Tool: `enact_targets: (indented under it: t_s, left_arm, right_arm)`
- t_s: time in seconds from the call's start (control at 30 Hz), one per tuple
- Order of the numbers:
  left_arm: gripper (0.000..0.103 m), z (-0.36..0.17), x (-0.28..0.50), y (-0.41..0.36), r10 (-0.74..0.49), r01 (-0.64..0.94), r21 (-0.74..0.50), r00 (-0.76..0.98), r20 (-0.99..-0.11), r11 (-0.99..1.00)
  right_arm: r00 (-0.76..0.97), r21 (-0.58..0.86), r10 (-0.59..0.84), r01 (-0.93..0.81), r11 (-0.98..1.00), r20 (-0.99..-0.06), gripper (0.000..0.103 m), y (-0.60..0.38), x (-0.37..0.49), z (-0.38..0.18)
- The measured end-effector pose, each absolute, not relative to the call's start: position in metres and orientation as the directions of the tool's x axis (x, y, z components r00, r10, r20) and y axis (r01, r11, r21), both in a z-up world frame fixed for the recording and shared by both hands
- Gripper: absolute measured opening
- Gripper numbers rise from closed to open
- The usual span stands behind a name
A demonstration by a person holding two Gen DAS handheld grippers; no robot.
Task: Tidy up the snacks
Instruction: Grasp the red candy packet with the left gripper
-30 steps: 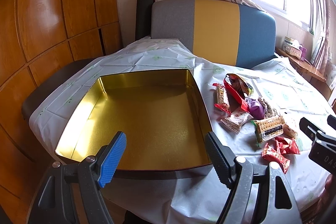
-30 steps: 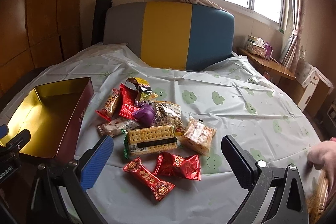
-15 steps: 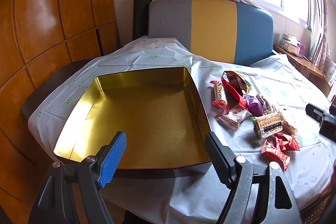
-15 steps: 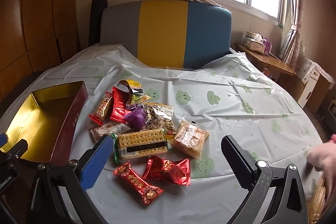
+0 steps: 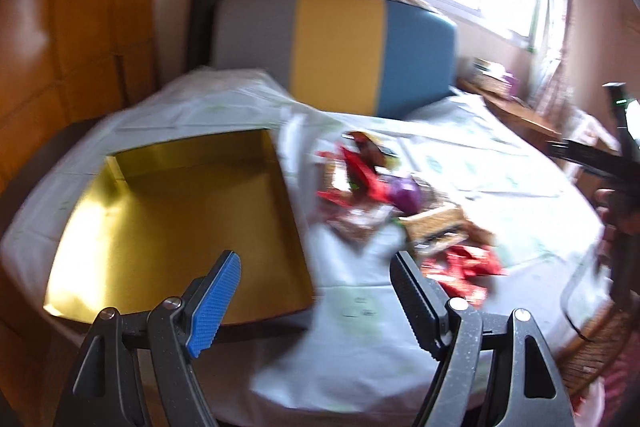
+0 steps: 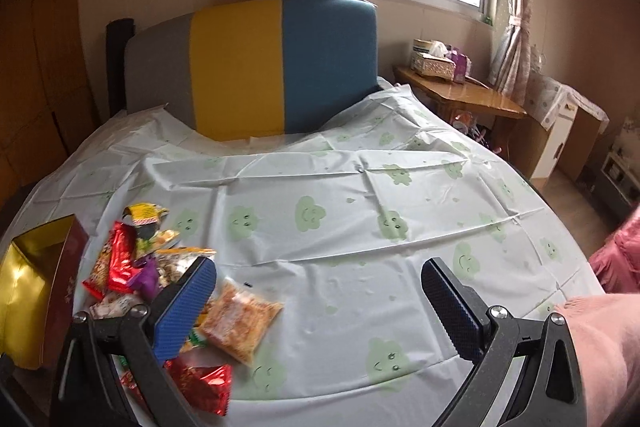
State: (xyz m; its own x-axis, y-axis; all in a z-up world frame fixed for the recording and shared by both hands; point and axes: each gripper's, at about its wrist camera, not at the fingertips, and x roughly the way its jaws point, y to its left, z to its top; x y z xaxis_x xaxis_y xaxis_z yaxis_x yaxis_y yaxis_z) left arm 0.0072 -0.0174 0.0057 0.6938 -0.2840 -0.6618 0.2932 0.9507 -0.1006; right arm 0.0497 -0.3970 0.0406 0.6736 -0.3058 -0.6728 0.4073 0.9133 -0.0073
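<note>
Left wrist view (blurred). Left gripper (image 5: 316, 303): lower centre of frame, jaws spread wide, nothing between them, hanging over the near table edge. Gold-lined tin (image 5: 176, 223): left of centre, open, holding nothing that can be seen. Snack pile (image 5: 404, 211): right of centre, just beside the tin on the cloth; red wrappers, a purple piece and a cracker pack can be told, other detail lost to blur. A dark part of the other tool (image 5: 592, 163) shows at the right edge.

Right wrist view (sharp). Right gripper (image 6: 320, 303): lower centre, jaws wide apart, empty, over bare cloth to the right of the pile. Snacks at lower left: orange cracker packet (image 6: 240, 319) nearest the blue pad, red foil sweet (image 6: 204, 383) at the bottom edge, red and purple wrappers (image 6: 132, 267) above. Tin corner at far left edge. Pink sleeve (image 6: 600, 339) at lower right.

Progress, as judged: nothing sorted yet; every snack lies outside the tin, the whole pile remains to be moved.

Surface and room: round table under a pale tablecloth (image 6: 360, 219) printed with green clouds, creased. Behind it a grey, yellow and blue seat back (image 6: 256, 63); window with curtains at top; wooden side table (image 6: 460, 95) with a tissue box at upper right; wood panelling at left.
</note>
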Motion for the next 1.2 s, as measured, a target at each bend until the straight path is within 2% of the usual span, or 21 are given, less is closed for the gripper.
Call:
enact_targets:
  t_s: [0.07, 0.17, 0.23, 0.27, 0.33, 0.43, 0.57, 0.77, 0.83, 0.93, 1.03, 1.2]
  left_arm:
    - [0.078, 0.006, 0.010, -0.033, -0.312, 0.346, -0.091, 0.663, -0.681, 0.934]
    - [0.076, 0.002, 0.010, -0.061, -0.344, 0.441, -0.050, 0.620, -0.706, 0.896]
    - [0.060, -0.006, 0.013, -0.080, -0.379, 0.503, -0.069, 0.546, -0.747, 0.861]
    - [0.057, -0.011, 0.016, -0.090, -0.397, 0.527, -0.090, 0.506, -0.766, 0.845]
    - [0.043, -0.019, 0.020, -0.105, -0.419, 0.552, -0.126, 0.445, -0.791, 0.824]
    - [0.033, -0.032, 0.026, -0.124, -0.434, 0.565, -0.179, 0.357, -0.827, 0.806]
    - [0.032, -0.041, 0.036, -0.135, -0.432, 0.536, -0.233, 0.282, -0.857, 0.812]
    - [0.032, -0.070, 0.065, -0.149, -0.380, 0.358, -0.303, 0.168, -0.910, 0.883]
    - [0.035, -0.076, 0.073, -0.148, -0.379, 0.276, -0.331, 0.145, -0.914, 0.902]
    - [0.036, -0.084, 0.081, -0.153, -0.347, 0.219, -0.310, 0.156, -0.925, 0.925]
    - [0.037, -0.086, 0.082, -0.164, -0.293, 0.238, -0.246, 0.186, -0.938, 0.939]
    - [0.034, -0.084, 0.065, -0.181, -0.251, 0.415, -0.125, 0.266, -0.931, 0.901]
  right_arm:
    - [0.637, 0.045, -0.296, 0.462, 0.885, -0.712, 0.103, -0.421, 0.052, 0.027]
    - [0.608, 0.183, -0.200, 0.508, 0.842, -0.768, 0.103, -0.444, 0.051, 0.015]
    - [0.611, 0.205, -0.189, 0.515, 0.832, -0.769, 0.103, -0.448, 0.050, 0.015]
    - [0.611, 0.205, -0.187, 0.512, 0.834, -0.769, 0.103, -0.447, 0.049, 0.015]
    - [0.620, 0.212, -0.174, 0.498, 0.841, -0.765, 0.103, -0.443, 0.049, 0.015]
    - [0.633, 0.210, -0.167, 0.476, 0.854, -0.756, 0.103, -0.438, 0.050, 0.018]
    - [0.645, 0.220, -0.143, 0.449, 0.866, -0.751, 0.103, -0.435, 0.051, 0.019]
    - [0.650, 0.244, -0.111, 0.431, 0.869, -0.752, 0.103, -0.433, 0.052, 0.019]
    - [0.650, 0.253, -0.099, 0.425, 0.869, -0.753, 0.103, -0.433, 0.053, 0.018]
    - [0.649, 0.258, -0.085, 0.415, 0.872, -0.756, 0.103, -0.432, 0.054, 0.017]
    - [0.644, 0.255, -0.075, 0.404, 0.878, -0.762, 0.103, -0.430, 0.056, 0.015]
    - [0.629, 0.239, -0.075, 0.400, 0.885, -0.774, 0.103, -0.428, 0.058, 0.013]
